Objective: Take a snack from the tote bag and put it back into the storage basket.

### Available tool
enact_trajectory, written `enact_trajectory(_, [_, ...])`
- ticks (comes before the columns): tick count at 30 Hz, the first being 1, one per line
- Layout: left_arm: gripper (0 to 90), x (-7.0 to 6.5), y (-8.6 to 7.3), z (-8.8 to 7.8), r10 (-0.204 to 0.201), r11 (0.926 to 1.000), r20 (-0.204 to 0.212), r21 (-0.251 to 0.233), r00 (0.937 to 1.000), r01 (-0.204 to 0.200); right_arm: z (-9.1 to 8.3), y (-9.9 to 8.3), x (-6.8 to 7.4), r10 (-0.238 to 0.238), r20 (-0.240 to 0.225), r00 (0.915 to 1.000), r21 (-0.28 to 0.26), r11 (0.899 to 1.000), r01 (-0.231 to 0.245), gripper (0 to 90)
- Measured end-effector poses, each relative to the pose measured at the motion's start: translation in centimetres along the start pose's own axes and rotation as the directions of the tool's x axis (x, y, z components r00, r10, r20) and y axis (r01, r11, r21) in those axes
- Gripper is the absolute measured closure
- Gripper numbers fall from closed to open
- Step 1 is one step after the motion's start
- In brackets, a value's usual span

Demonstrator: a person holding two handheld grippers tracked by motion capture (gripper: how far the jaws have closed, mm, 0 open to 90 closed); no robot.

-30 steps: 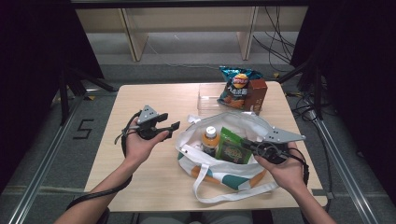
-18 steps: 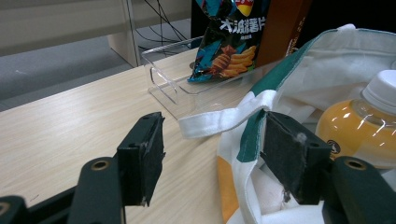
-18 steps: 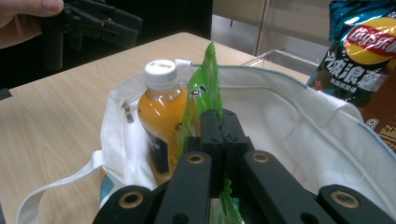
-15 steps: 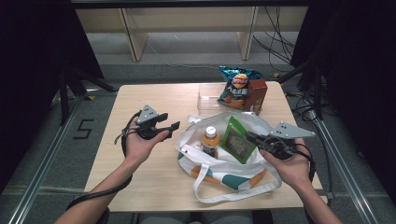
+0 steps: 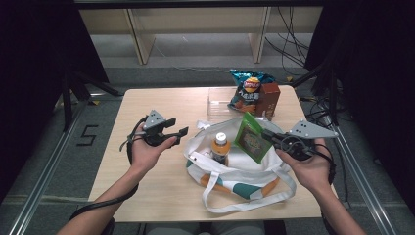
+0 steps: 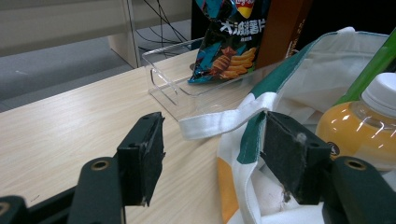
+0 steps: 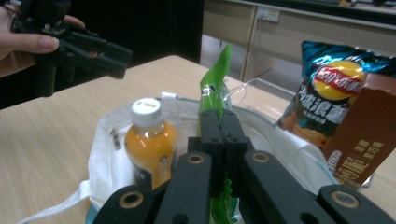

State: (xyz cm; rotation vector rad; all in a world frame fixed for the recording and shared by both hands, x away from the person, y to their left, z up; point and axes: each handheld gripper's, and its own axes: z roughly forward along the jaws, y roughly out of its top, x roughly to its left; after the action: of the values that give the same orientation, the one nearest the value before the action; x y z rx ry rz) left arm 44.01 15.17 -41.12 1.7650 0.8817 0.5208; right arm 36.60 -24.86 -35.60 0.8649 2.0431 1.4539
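Right gripper (image 7: 223, 140), bottom centre of its own view: jaws pressed flat together on the edge of the green packet (image 7: 214, 95), pinching the thin seal so the pack hangs edge-on and upright above the bag. In the high view that green packet (image 5: 252, 138) sits right of centre, tilted, over the mouth of the white tote bag (image 5: 230, 169), with the right gripper (image 5: 270, 137) clamped on its right edge. Gripping by the rim makes sense: it's the only flat, stiff part a two-jaw clamp can bite.

Just left of the packet, the orange juice bottle (image 5: 220, 147) stands upright inside the bag, white cap up, so the packet has to travel past it without knocking it.

Left gripper (image 5: 175, 133), left of centre in the high view: jaws spread wide, nothing between the pads. Its own view has the bag's white strap (image 6: 224, 120) and green-trimmed rim lying just ahead of the open jaws, untouched. My read: it waits there ready to steady the rim.

Upper centre, the chips bag (image 5: 247, 88) and brown carton (image 5: 268, 98) lean by the clear tray (image 5: 218, 102), well apart from both grippers.
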Motion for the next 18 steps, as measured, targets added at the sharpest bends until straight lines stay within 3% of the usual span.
enact_trajectory(6, [37.7, 0.0, 0.0, 0.1, 0.0, 1.0, 0.0, 0.002, 1.0, 0.0, -0.3, 0.8, -0.5, -0.024, 0.016, 0.9996, -0.02, 1.0, 0.024, 90.0])
enact_trajectory(13, [37.7, 0.0, 0.0, 0.1, -0.003, 1.0, 0.002, 0.002, 1.0, 0.003, -0.5, 1.6, -0.6, -0.004, 0.016, 0.9999, -0.03, 1.0, 0.004, 90.0])
enact_trajectory(15, [37.6, 0.0, 0.0, 0.1, -0.005, 1.0, 0.003, 0.002, 1.0, 0.005, -0.5, 1.8, -0.9, -0.036, 0.025, 0.999, -0.042, 0.998, 0.037, 90.0])
enact_trajectory(16, [37.7, 0.0, 0.0, 0.1, -0.005, 1.0, 0.002, 0.003, 1.0, 0.005, -0.5, 2.0, -0.8, -0.014, 0.008, 0.9999, -0.041, 0.999, 0.014, 90.0])
enact_trajectory(18, [37.6, 0.0, 0.0, 0.1, -0.006, 1.0, 0.003, 0.003, 1.0, 0.006, -0.6, 2.2, -0.8, -0.011, 0.026, 0.9996, -0.045, 0.999, 0.012, 90.0])
